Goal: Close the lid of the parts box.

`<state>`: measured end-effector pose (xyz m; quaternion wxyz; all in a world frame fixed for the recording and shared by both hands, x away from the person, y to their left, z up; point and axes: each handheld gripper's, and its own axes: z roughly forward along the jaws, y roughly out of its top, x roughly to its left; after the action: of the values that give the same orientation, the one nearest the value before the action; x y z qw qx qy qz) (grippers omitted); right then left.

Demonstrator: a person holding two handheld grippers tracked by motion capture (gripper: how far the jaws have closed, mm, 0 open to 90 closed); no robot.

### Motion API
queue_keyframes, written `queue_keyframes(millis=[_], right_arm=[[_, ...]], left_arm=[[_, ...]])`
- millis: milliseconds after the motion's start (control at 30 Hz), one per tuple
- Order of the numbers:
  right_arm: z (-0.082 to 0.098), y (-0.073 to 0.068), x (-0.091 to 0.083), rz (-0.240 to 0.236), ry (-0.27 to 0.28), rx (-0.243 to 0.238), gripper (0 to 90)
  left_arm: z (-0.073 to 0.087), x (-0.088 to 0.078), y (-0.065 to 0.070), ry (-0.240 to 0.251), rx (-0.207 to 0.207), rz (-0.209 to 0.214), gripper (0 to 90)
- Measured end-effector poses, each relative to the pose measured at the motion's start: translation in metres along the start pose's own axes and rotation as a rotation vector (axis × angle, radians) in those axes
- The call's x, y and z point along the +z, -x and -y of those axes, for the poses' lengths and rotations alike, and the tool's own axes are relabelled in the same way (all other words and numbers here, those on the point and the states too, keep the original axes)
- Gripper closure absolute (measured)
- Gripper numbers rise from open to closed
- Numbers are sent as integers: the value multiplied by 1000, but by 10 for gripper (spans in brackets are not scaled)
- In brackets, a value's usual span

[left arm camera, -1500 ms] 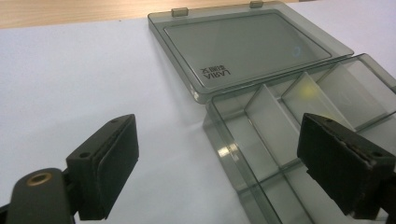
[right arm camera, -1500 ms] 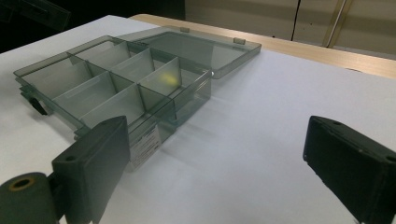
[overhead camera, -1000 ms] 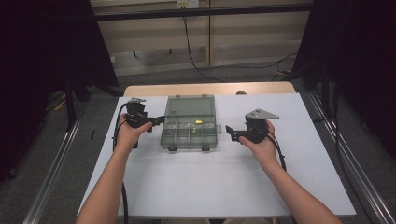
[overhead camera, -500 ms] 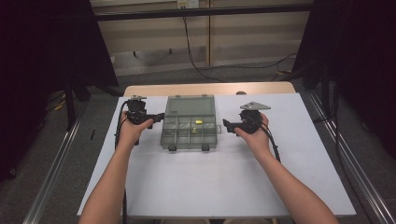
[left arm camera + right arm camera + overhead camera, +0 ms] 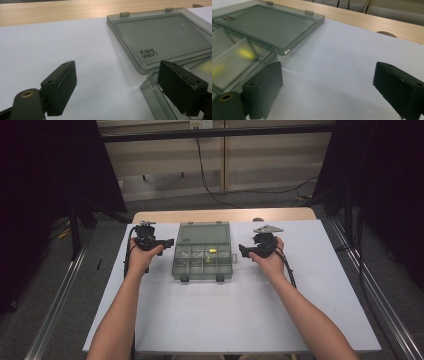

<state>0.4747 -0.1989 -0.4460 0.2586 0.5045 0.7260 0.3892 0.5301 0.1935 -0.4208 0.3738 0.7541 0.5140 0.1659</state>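
A clear smoky compartment box point(image 5: 202, 266) lies in the middle of the white table point(image 5: 240, 315), its lid point(image 5: 204, 234) folded flat behind it. A small yellow piece point(image 5: 212, 251) sits in one compartment. My left gripper point(image 5: 169, 242) is at the box's left side, pointing right; its jaws have just closed a little but still stand wide apart point(image 5: 117, 92) with only bare table between them, and the box's corner point(image 5: 152, 87) lies by one jaw. My right gripper point(image 5: 242, 251) is just off the box's right side, open point(image 5: 329, 92), with nothing between its pads.
The lid point(image 5: 162, 37) carries a printed label. A light wooden strip point(image 5: 225, 215) runs along the table's far edge. Dark stands and cables lie on the floor beyond. A metal rail point(image 5: 372, 305) runs along the right side of the table.
My right hand has moved left and slightly down, bringing its gripper close to the box's right side. The left hand has hardly moved.
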Motion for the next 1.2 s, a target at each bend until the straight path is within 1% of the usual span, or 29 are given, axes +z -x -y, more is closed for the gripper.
queue_keyframes(millis=[33, 133, 167, 200, 233, 267, 300, 333, 367, 400, 433, 467, 500, 533, 567, 633, 667, 733, 767, 833, 900, 967, 1000, 1067, 1100, 1167, 1200], right_arm=[[-1, -1, 1, 4, 1, -1, 91], [-5, -2, 5, -1, 9, 18, 140], [-5, -2, 6, -4, 10, 22, 164], [-6, -2, 8, -4, 3, 28, 182], [-7, -1, 10, -1, 2, 31, 201], [-7, -1, 11, -1, 1, 39, 247], [-8, -1, 13, -5, -1, 41, 277], [-9, -1, 14, -7, -9, 44, 282], [-10, -2, 15, -8, -19, 39, 311], [-10, -2, 16, -7, -24, 42, 345], [-11, -2, 17, -11, -22, 51, 363], [-11, -2, 18, -18, -21, 63, 390], [-11, -1, 19, -22, -21, 73, 420], [-11, -1, 20, -19, -28, 80, 433], [-11, -1, 22, -19, -41, 79, 447], [-12, 0, 25, -25, -59, 75, 515], [-13, -1, 26, -26, -61, 80, 537], [-14, -2, 28, -39, -66, 76, 591], [-15, -4, 29, -41, -71, 82, 620], [-15, -5, 31, -49, -76, 85, 665], [-16, -7, 34, -55, -91, 92, 715], [-17, -8, 36, -52, -100, 85, 775], [-18, -8, 37, -58, -104, 90, 801], [-20, -9, 39, -72, -113, 110, 850], [-21, -9, 40, -72, -123, 112, 866], [-22, -7, 42, -77, -122, 138, 899], [-21, -6, 44, -83, -120, 150, 900]], left_arm=[[0, 2, 1, 0, 0, 2, 165], [-1, 5, 1, -10, 4, -9, 206], [-1, 6, 1, -8, 0, -2, 246], [-1, 6, 0, -7, -10, -4, 321], [-1, 7, 0, -7, -12, -16, 333], [-2, 8, 0, -7, 2, -19, 338], [-2, 9, -1, -6, 8, -16, 379], [-2, 9, -1, -5, 11, -20, 403], [-2, 10, -1, 2, 9, -24, 413], [-2, 10, -1, 6, 12, -20, 446], [-2, 11, -2, 1, 18, -24, 478], [-2, 11, -2, 0, 16, -29, 496], [-2, 12, -2, -2, 17, -24, 526], [-2, 13, -2, -3, 8, -22, 557], [-1, 15, -2, -7, 7, -22, 570], [-1, 17, -2, -10, -1, -18, 623], [-1, 18, -2, -17, 2, -13, 635], [0, 20, -2, -28, 13, -24, 672], [1, 22, -2, -27, 5, -23, 684], [2, 24, -3, -29, 14, -29, 724], [2, 26, -3, -43, 19, -37, 769], [3, 30, -2, -44, 1, -35, 799], [4, 31, -3, -48, -4, -29, 806], [4, 34, -4, -48, -9, -34, 833], [5, 36, -3, -43, -31, -27, 845], [6, 39, -4, -54, -29, -21, 866], [6, 40, -4, -52, -29, -24, 868]])
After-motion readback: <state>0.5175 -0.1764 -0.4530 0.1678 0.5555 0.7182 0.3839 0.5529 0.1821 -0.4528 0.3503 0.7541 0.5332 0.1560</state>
